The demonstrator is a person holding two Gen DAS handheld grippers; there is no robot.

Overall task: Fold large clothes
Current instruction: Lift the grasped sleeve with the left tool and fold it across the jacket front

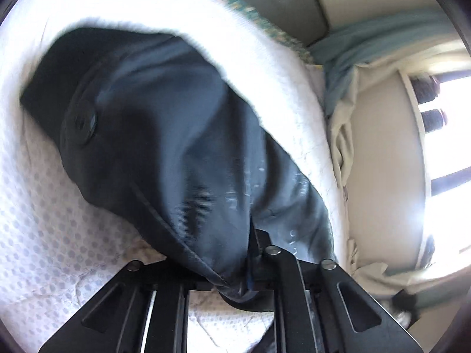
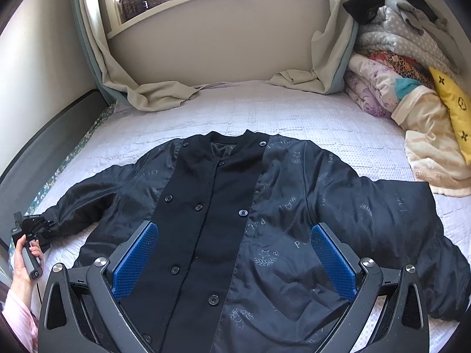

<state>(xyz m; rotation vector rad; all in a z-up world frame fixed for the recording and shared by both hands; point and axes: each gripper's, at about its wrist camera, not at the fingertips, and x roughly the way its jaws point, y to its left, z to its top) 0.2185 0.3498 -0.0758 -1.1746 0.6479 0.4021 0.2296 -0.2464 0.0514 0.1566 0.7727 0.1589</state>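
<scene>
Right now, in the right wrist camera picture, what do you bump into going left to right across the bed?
Left gripper pinching the jacket's sleeve cuff → dark jacket spread flat on the bed → pile of folded blankets → yellow pillow.

A black jacket (image 2: 235, 220) with a matte placket, black buttons (image 2: 242, 212) and pale printed stars, sprigs and letters is being shown on a white bedcover (image 2: 294, 111) dotted in grey. Blue pads (image 2: 332, 261) are being shown on the black right gripper (image 2: 234, 260). A yellow cushion (image 2: 453, 103) is being marked by dark flowers.
</scene>
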